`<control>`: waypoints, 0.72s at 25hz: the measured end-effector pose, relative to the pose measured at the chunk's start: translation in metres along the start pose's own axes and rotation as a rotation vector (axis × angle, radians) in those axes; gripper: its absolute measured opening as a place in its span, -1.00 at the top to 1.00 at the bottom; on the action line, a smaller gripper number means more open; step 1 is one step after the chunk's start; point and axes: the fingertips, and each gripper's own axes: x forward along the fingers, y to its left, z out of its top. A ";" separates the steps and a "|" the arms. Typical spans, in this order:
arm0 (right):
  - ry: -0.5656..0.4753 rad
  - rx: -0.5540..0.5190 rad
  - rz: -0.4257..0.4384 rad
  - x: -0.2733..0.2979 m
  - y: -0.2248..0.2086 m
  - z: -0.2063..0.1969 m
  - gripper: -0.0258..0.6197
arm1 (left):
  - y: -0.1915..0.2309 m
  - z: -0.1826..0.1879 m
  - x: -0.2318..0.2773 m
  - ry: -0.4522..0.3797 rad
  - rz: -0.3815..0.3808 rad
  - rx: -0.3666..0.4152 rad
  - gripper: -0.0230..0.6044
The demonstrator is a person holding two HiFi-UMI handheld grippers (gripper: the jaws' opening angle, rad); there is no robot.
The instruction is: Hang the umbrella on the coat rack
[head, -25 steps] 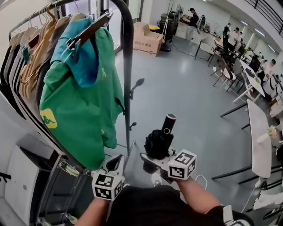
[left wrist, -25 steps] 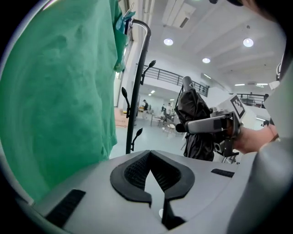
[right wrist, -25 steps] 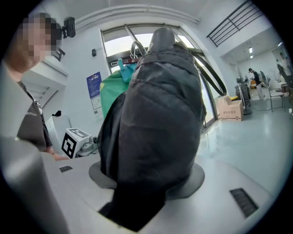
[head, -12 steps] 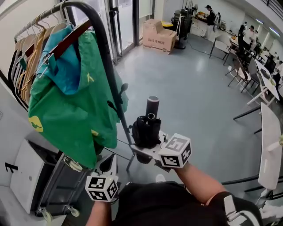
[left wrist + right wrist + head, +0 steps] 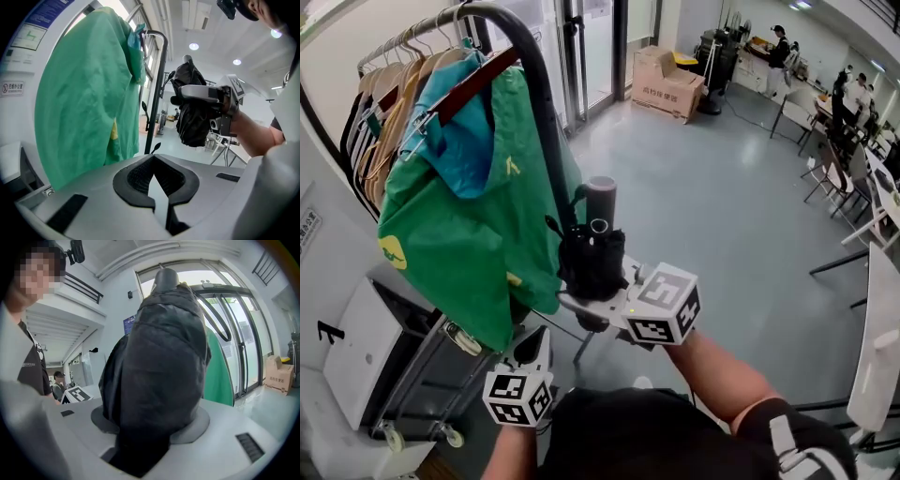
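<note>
The folded black umbrella (image 5: pixel 592 258) stands upright, its round handle (image 5: pixel 600 200) on top. My right gripper (image 5: pixel 598 302) is shut on its lower part and holds it close against the black pole of the coat rack (image 5: pixel 540 105). In the right gripper view the umbrella (image 5: pixel 157 362) fills the middle between the jaws of the right gripper (image 5: pixel 150 427). My left gripper (image 5: pixel 534 349) hangs low beneath the green shirt (image 5: pixel 459 234), shut with nothing in it. The left gripper view has its jaws (image 5: pixel 154 187) closed, with the umbrella (image 5: pixel 192 117) and the rack pole (image 5: pixel 157 93) beyond.
Several hangers and garments (image 5: pixel 389 122) crowd the rack's rail on the left. A white case (image 5: pixel 352 352) stands under it. A cardboard box (image 5: pixel 667 82) sits by the glass doors. Tables, chairs and people (image 5: pixel 862 141) are at the far right.
My right gripper has lifted the umbrella and carried it left, up to the rack's pole. The left gripper has stayed low in much the same place.
</note>
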 end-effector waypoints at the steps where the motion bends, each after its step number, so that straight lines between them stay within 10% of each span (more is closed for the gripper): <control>1: 0.010 -0.011 0.004 0.005 0.001 0.000 0.19 | 0.003 0.000 -0.001 -0.001 0.005 -0.002 0.88; 18: 0.109 -0.012 0.023 0.038 0.017 -0.033 0.19 | 0.020 -0.020 -0.017 0.023 0.021 -0.030 0.88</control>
